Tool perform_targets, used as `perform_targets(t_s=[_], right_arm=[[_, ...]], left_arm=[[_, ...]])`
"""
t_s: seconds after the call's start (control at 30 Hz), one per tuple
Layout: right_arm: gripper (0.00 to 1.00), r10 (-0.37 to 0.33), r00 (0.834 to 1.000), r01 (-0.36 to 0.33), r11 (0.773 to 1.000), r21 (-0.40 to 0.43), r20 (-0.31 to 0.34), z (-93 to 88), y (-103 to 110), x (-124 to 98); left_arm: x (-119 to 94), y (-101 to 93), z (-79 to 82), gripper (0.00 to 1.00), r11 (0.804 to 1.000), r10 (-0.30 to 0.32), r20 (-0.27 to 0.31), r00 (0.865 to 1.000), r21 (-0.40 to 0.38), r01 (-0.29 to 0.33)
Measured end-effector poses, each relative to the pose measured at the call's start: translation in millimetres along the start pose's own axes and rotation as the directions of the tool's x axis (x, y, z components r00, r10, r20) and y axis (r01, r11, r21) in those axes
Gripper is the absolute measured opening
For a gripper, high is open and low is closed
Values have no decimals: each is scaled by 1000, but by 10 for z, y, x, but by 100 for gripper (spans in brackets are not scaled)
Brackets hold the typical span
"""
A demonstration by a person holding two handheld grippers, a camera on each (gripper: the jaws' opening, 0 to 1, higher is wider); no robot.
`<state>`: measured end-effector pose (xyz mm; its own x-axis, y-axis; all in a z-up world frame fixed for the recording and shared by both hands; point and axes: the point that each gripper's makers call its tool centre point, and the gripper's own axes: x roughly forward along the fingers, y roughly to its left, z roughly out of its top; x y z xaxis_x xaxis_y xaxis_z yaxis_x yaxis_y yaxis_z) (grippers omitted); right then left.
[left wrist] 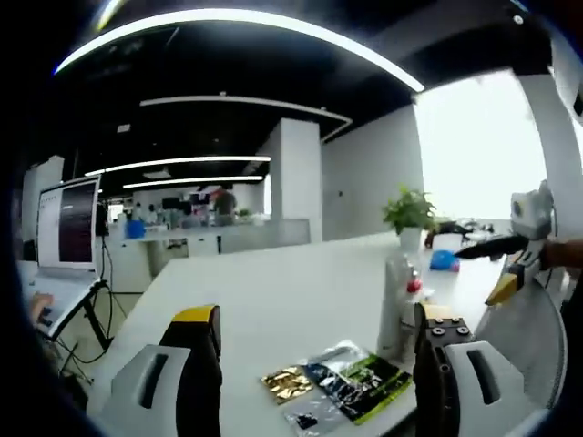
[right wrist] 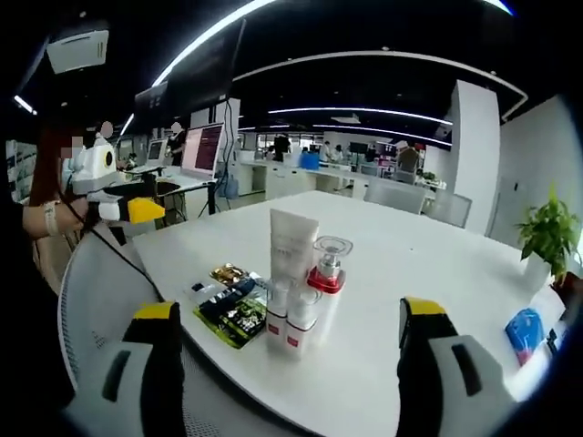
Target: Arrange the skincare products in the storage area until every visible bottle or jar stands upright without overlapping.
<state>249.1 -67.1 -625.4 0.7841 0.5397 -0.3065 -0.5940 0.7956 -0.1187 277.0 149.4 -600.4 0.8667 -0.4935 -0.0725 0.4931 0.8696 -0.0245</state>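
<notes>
On the white bench (right wrist: 437, 273), over in the right gripper view, the skincare stuff is bunched up around center: a white tube (right wrist: 293, 244) standing upright, a clear-capped bottle with a red collar (right wrist: 328, 264) just beside it at 3 o'clock, and two small white bottles with red labels (right wrist: 291, 320) standing right in front, touching each other or close to it. A few flat sachets (right wrist: 228, 305) lie at 9 o'clock from the bottles, near the bench edge. The right gripper (right wrist: 287, 364) hangs at 6 o'clock with its fingers wide apart, nothing between them. The left gripper (right wrist: 137, 209) peeks in at 9 o'clock, held by a person's hand, yellow tip showing.

In the left gripper view the left gripper (left wrist: 314, 364) also has its fingers spread wide and empty. The sachets (left wrist: 337, 387) sit between them at 6 o'clock, and the bottle cluster (left wrist: 401, 309) stands just inside the 4 o'clock finger. A potted plant (left wrist: 410, 217) sits further back at 2 o'clock.
</notes>
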Motion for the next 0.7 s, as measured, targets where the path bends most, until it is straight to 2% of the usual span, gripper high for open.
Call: perform_targets(t_s=[0.03,0.1,0.13,0.17,0.2,0.23,0.27,0.33,0.37,0.43,0.57,0.7], right_arm=[[100,-3,1000,3,1000,28,10,-21,-20,-8],[100,-3,999,-3,991,133,42,-81,-20,0],[100,-5,999,-2,988,157,45,-110,-25,6],[100,-6,1000,2,991,134,27,-127,-37,14],[100,-17,999,13,994,113,35,-102,-42,23],[100,-19,998,15,997,78,58,-56,-40,46],[100,-12,998,7,997,76,61,-51,-6,66],[100,-5,999,2,998,56,50,-91,14,105],[100,-6,1000,5,1000,31,21,-138,9,107],[100,3,1000,-3,1000,6,11,-163,26,128],[100,4,1000,-4,1000,2,15,-152,28,147],[100,1,1000,-1,1000,-19,6,-176,46,146]], left_arm=[[-11,22,-78,90,999,20,-37,999,28,-19],[-40,48,-137,91,998,45,-40,998,55,-43],[-51,84,-166,90,997,60,-42,997,57,-58],[-67,125,-192,90,996,78,-56,995,48,-75],[-73,154,-170,91,996,91,-55,994,23,-90],[-66,156,-116,93,996,88,-30,996,5,-88],[-51,163,-59,93,996,91,-1,996,-13,-91],[-43,169,-125,92,995,96,-27,995,19,-95],[-53,188,-214,92,991,113,-70,991,75,-108],[-48,154,-222,92,987,105,-72,992,128,-95],[-64,152,-143,93,992,88,-27,996,97,-85],[-68,177,-204,92,991,94,-54,994,98,-89]])
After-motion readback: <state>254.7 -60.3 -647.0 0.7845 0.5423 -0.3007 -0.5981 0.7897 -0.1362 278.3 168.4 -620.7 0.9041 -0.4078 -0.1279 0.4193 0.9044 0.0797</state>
